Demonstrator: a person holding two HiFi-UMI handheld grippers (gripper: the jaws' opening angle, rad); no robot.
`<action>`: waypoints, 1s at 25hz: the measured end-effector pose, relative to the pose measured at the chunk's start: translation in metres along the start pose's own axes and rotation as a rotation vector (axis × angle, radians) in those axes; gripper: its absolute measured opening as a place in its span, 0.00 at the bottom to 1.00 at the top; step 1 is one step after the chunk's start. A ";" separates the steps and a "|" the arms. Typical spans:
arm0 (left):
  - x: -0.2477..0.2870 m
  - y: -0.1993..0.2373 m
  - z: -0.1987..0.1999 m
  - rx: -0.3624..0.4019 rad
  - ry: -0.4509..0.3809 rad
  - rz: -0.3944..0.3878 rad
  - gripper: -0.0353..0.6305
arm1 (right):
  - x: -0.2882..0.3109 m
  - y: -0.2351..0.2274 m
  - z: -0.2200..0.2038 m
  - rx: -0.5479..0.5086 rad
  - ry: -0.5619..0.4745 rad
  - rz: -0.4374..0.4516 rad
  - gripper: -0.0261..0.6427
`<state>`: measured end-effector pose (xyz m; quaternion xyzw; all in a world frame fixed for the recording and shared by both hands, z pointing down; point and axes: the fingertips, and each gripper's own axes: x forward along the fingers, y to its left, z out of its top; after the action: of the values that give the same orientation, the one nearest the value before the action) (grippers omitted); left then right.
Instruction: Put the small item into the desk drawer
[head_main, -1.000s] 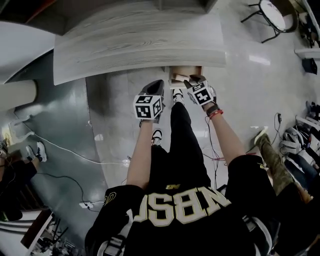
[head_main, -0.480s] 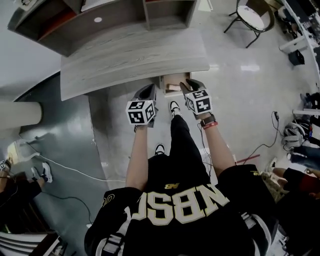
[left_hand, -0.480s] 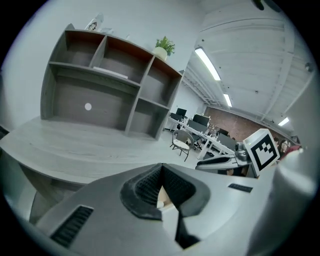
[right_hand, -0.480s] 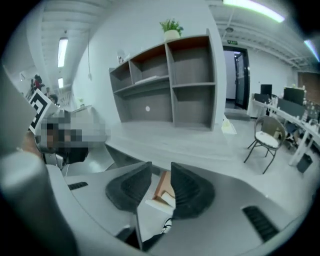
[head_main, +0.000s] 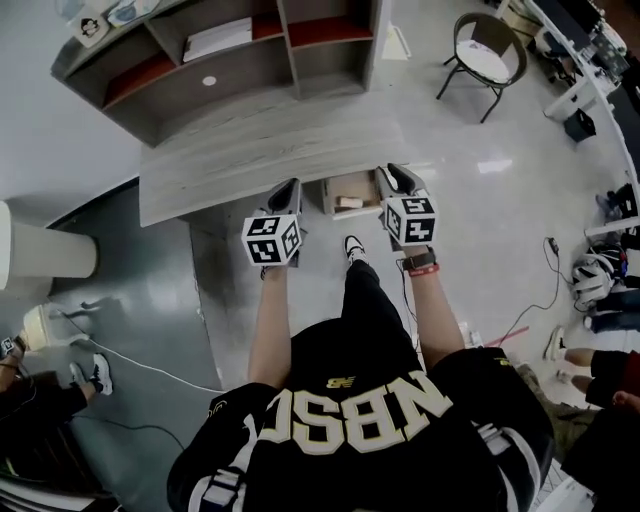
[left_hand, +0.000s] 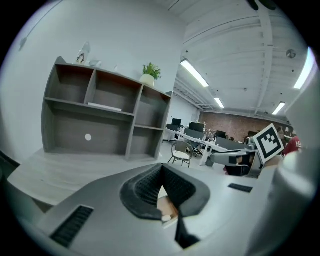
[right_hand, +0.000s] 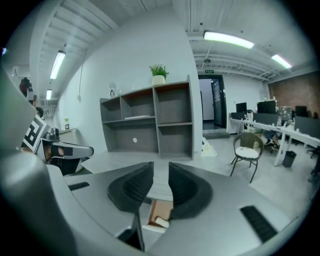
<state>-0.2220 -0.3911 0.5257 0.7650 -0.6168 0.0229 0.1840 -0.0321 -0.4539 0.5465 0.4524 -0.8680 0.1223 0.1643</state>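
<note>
left gripper (left_hand: 161, 171) higher, small item (left_hand: 165, 217) below jaws

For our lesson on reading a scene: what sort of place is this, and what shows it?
Most likely an open-plan office or lab. There is a grey desk with a shelf unit at its back, a row of monitors further off, and a chair on a shiny floor.

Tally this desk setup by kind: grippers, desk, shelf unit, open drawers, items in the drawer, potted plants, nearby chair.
grippers: 2, left gripper and right gripper
desk: 1
shelf unit: 1
open drawer: 1
small item in it: 1
potted plant: 1
chair: 1
total: 8
</note>
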 end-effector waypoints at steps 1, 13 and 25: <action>-0.005 -0.001 0.006 0.010 -0.012 0.001 0.07 | -0.007 0.001 0.006 0.005 -0.015 -0.010 0.19; -0.040 -0.018 0.060 0.118 -0.184 0.008 0.07 | -0.057 0.030 0.059 0.015 -0.188 -0.054 0.11; -0.057 -0.035 0.075 0.126 -0.250 -0.015 0.07 | -0.077 0.056 0.063 -0.034 -0.211 -0.055 0.05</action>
<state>-0.2171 -0.3548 0.4322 0.7765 -0.6266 -0.0352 0.0575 -0.0480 -0.3881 0.4552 0.4835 -0.8697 0.0546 0.0829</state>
